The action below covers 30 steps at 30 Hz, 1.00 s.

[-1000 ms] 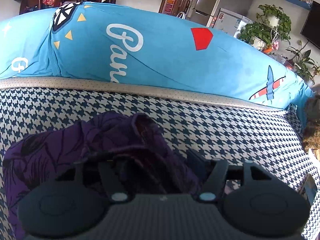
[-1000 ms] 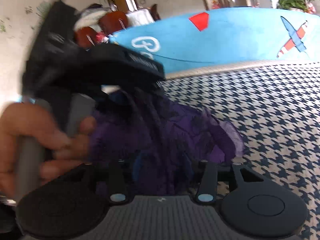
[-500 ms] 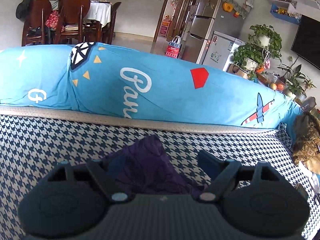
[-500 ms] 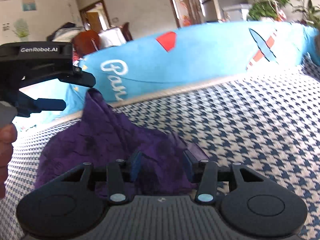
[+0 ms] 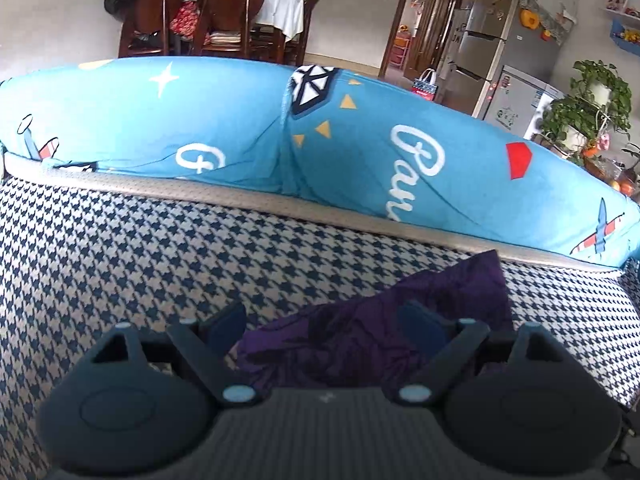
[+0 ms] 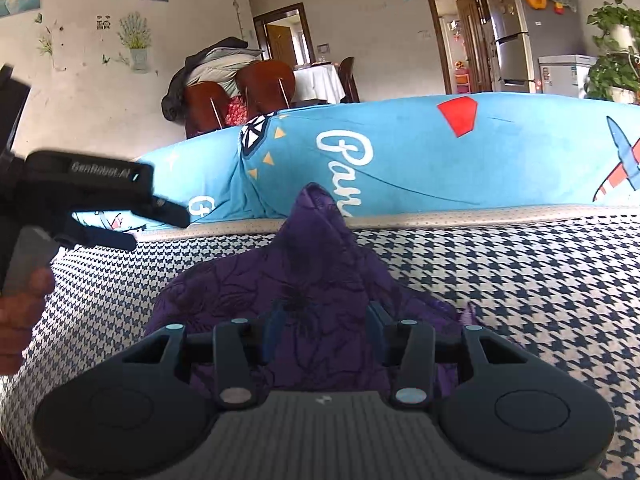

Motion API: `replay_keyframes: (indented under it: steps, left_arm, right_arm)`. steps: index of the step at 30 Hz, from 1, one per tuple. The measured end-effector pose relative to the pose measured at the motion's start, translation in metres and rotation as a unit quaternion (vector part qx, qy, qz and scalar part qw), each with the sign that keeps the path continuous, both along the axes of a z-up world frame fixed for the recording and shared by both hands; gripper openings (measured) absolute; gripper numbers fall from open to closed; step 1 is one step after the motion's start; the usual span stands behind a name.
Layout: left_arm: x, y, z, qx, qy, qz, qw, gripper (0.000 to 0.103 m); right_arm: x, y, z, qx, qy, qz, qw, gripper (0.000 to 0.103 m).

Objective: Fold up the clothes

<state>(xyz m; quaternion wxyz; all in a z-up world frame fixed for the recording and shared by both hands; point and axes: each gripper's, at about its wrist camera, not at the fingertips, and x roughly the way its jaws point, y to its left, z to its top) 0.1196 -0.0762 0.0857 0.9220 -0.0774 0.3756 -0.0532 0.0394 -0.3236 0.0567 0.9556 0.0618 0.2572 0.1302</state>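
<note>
A purple flower-print garment [image 6: 312, 264] lies bunched on the houndstooth sofa seat [image 6: 520, 280]. My right gripper [image 6: 324, 316] is shut on a fold of it, and the cloth rises in a peak past the fingers. In the left wrist view the garment [image 5: 400, 320] lies low at the right. My left gripper [image 5: 322, 320] has its jaws opening wide; the right finger is over the cloth, the left finger over bare seat, and the pads press on nothing. The right wrist view shows the left gripper [image 6: 132, 232] held by a hand [image 6: 20, 312] at the far left, clear of the garment.
A bright blue printed cover [image 5: 200, 128] wraps the sofa back behind the seat [image 5: 160, 260]. Beyond it are wooden chairs [image 5: 224, 12], a white-clothed table, a fridge [image 5: 480, 48] and potted plants [image 5: 588, 108].
My left gripper let go of the purple garment, spread its jaws and swung away to the left. The right gripper kept its hold, and the cloth now stands in a peak.
</note>
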Motion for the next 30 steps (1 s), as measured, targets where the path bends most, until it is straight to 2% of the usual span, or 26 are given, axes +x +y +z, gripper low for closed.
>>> replay_keyframes:
  steps: [9, 17, 24, 30]
  left_arm:
    - [0.002, 0.034, -0.038, 0.002, 0.037, 0.02, 0.9991, 0.088]
    - [0.011, 0.041, -0.056, -0.019, 0.041, 0.03, 0.9985, 0.089]
    - [0.026, 0.036, -0.064, -0.02, 0.03, 0.039, 0.9986, 0.093]
    - [0.041, 0.021, -0.068, -0.013, 0.023, 0.033, 0.9991, 0.093]
  right_arm:
    - [0.029, 0.014, 0.008, 0.029, -0.005, 0.026, 0.999, 0.045]
    - [0.066, 0.027, 0.003, 0.034, 0.003, 0.05, 0.998, 0.045]
    - [0.097, 0.022, -0.012, 0.033, 0.002, 0.044, 0.998, 0.045]
    - [0.118, 0.011, -0.042, 0.033, 0.024, 0.022, 0.999, 0.044]
